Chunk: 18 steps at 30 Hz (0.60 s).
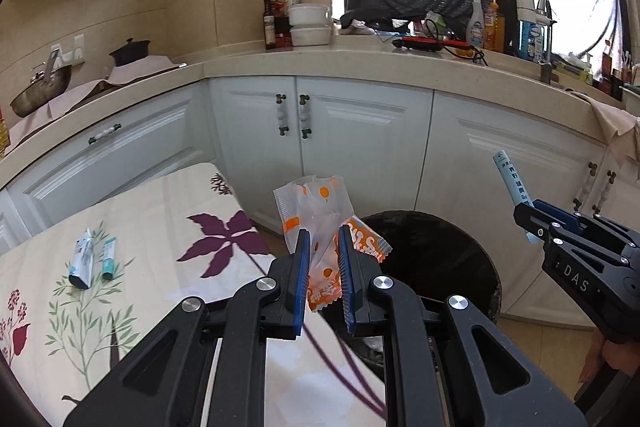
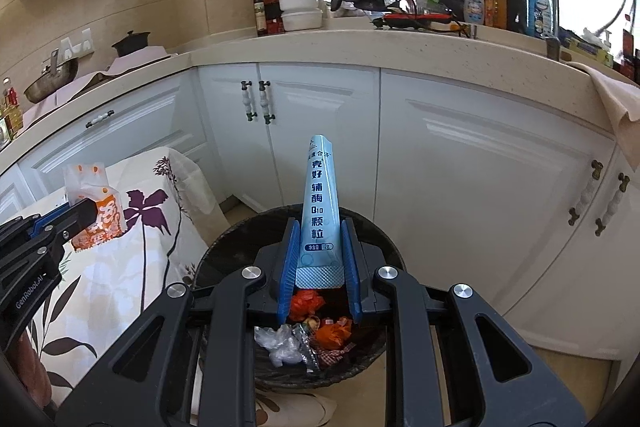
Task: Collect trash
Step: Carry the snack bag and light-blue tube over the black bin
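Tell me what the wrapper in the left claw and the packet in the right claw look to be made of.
Wrapper in the left claw: thin plastic film, part see-through, part printed orange, crinkled, with serrated sealed ends. Packet in the right claw: pale blue film, probably plastic or foil laminate, with a satin sheen and a cross-hatched heat-sealed end.
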Each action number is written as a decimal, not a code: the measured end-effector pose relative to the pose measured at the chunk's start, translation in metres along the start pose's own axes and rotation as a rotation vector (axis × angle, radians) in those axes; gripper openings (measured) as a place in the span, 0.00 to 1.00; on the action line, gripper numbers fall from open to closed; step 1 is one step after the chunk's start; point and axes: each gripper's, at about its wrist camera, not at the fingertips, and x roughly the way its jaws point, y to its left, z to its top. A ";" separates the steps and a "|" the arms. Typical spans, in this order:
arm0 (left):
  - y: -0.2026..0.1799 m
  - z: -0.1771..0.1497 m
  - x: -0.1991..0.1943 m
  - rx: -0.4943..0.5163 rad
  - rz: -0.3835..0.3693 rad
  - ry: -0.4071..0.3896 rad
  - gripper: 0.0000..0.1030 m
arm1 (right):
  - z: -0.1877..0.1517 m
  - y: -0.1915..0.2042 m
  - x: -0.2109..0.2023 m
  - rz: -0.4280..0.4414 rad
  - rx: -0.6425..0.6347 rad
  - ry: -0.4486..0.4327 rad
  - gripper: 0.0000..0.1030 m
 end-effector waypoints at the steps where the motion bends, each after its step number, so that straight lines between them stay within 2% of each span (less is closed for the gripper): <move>1: -0.001 0.000 0.002 0.002 -0.001 0.000 0.15 | -0.001 -0.001 0.001 -0.001 0.001 0.002 0.20; 18: -0.018 -0.003 0.033 0.032 -0.006 0.022 0.15 | -0.005 -0.008 0.022 -0.017 0.012 0.026 0.20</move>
